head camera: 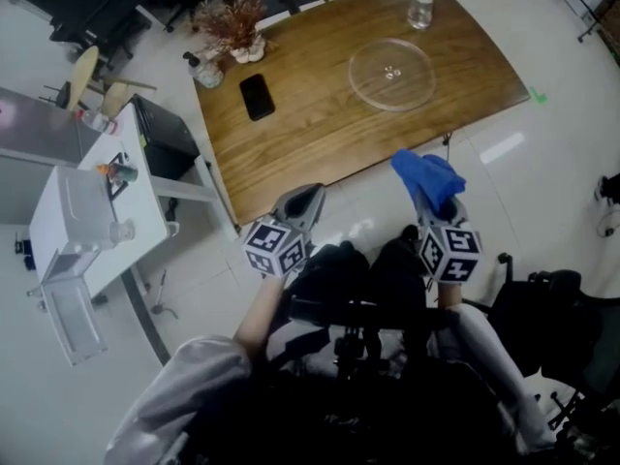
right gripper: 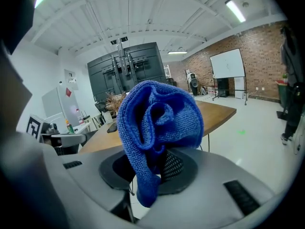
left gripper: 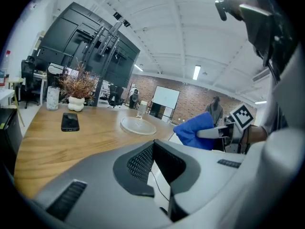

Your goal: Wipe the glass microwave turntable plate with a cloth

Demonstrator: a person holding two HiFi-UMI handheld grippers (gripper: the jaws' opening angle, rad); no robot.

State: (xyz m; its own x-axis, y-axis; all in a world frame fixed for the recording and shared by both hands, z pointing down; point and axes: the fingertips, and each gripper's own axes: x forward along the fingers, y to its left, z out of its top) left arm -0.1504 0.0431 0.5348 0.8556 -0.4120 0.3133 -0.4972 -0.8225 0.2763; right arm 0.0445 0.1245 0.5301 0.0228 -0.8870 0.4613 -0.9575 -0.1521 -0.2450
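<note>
Wooden table [head camera: 320, 139] standing ahead of person. Glass turntable plate [head camera: 391, 74] lying on table's right half. Glass jar [head camera: 421, 6] standing behind plate, near far edge. Phone [head camera: 257, 96] lying left of plate. Bottle [head camera: 205, 71] and potted dried plant [head camera: 235, 29] sitting at far left corner. Side table [head camera: 92, 211] standing left of wooden table. Left gripper [head camera: 304, 198] and right gripper [head camera: 438, 200] hovering before near edge, off table. Cloth [head camera: 428, 177] sitting between right gripper's jaws.

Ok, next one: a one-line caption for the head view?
Right gripper clamps a blue cloth, left gripper shut and empty, facing a wooden table with the glass turntable plate lying bare.
</note>
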